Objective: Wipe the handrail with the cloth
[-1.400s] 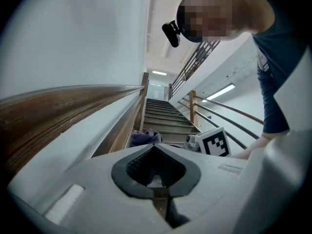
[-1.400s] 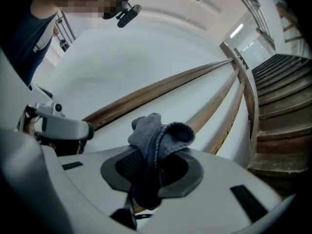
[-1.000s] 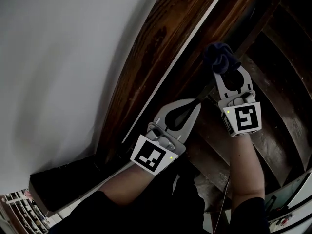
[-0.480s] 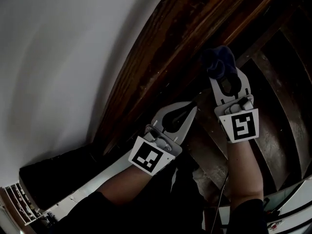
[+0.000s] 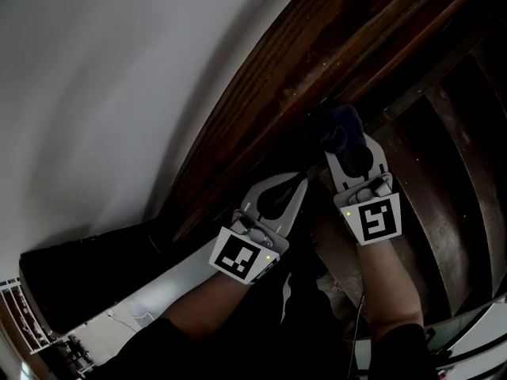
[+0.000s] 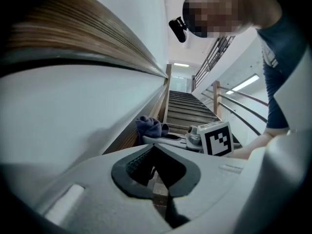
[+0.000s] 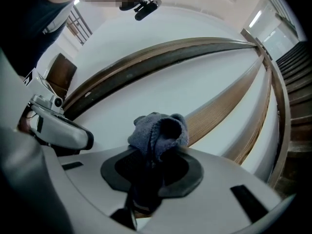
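Observation:
The dark wooden handrail [image 5: 293, 85] runs diagonally along the white wall; in the right gripper view the handrail [image 7: 161, 52] arcs across the wall. My right gripper [image 5: 342, 145] is shut on a bunched dark blue cloth [image 5: 338, 127], which lies against the wood's lower edge. The cloth [image 7: 158, 129] bulges out of the right gripper [image 7: 158, 150], jaws closed on it. My left gripper [image 5: 303, 180] sits just left of and below the right one, shut and holding nothing. The left gripper view shows the left gripper [image 6: 153, 146] with the cloth [image 6: 148, 126] just ahead.
Dark wooden stair treads [image 5: 444, 172] drop away to the right, and the stairs [image 6: 187, 106] rise ahead in the left gripper view. A white wall [image 5: 103, 93] fills the left. A metal railing [image 6: 234, 106] lines the far side of the stairs. A wooden skirting band [image 7: 229, 111] follows the wall below the rail.
Both grippers have slid down and to the left along the rail, the right one carrying the cloth with it. Neither gripper's jaws have changed.

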Motion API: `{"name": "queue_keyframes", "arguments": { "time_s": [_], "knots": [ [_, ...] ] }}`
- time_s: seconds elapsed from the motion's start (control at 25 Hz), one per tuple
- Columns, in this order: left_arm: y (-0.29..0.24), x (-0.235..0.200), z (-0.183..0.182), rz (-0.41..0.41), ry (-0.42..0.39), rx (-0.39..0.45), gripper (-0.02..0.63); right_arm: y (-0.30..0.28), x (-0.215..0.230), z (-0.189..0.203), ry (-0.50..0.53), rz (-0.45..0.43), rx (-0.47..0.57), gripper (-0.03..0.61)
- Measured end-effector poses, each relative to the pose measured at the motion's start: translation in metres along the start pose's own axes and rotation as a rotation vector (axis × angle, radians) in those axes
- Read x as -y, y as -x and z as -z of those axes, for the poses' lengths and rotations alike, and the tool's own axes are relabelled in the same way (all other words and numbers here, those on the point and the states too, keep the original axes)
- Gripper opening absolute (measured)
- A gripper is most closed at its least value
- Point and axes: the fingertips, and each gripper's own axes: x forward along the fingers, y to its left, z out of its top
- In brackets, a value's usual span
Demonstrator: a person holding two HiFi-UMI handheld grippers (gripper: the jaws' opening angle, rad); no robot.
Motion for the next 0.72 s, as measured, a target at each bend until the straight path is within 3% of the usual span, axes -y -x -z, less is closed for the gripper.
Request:
{"name": "queue_keyframes", "arguments": {
  "time_s": [0.44,0.72],
  "knots": [
    [0.052,-0.013,0.051,-0.091,0.055,-0.025,0.003,-0.002,-0.115,0.063,0.027,-0.236,-0.121,0.095],
    [0.069,-0.019,0.052,-0.136,0.068,-0.019,0.004,-0.003,-0.144,0.080,0.024,-0.311,-0.166,0.095]
  ]
}}
